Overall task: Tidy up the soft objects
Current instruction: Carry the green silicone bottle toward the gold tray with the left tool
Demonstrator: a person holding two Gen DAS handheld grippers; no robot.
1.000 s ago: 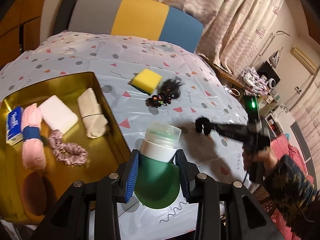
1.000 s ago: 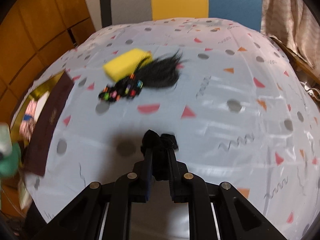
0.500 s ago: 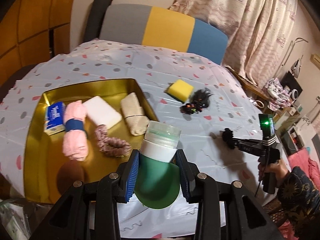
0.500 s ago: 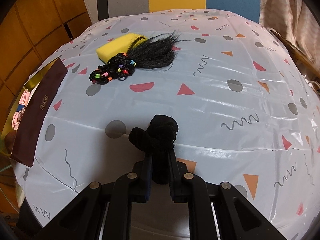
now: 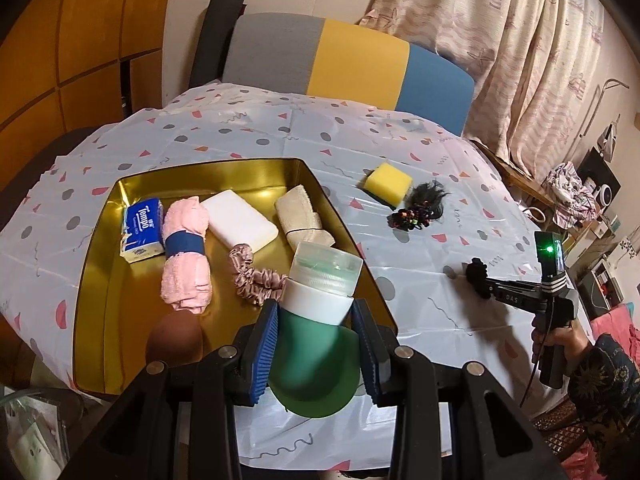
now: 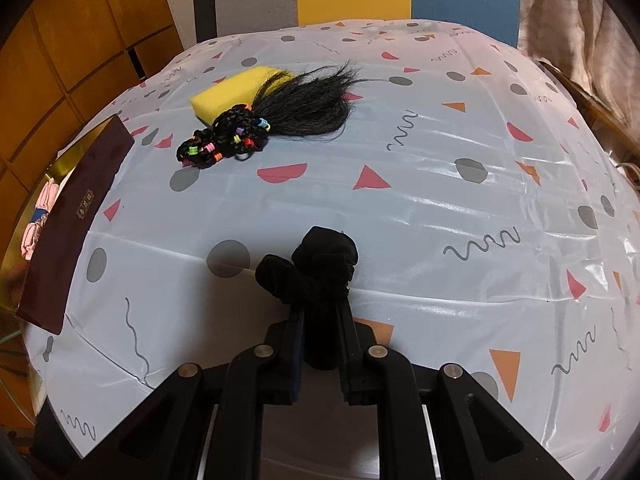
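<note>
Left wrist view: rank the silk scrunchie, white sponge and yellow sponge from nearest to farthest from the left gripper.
1. Silk scrunchie, in the gold tray just ahead of the left gripper.
2. White sponge, mid-tray, further back.
3. Yellow sponge, on the tablecloth beyond the tray, right.

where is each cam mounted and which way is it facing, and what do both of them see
Left wrist: sits on the left gripper, angled down over the gold tray; its fingers clamp a green bottle. The person's right hand and sleeve show at right, holding the right gripper.
Right wrist: sits on the right gripper, angled down across the patterned tablecloth toward the chair; its fingers pinch a black scrunchie.
Shared: yellow sponge, black hairpiece with coloured beads, tray, tablecloth, chair.
</note>
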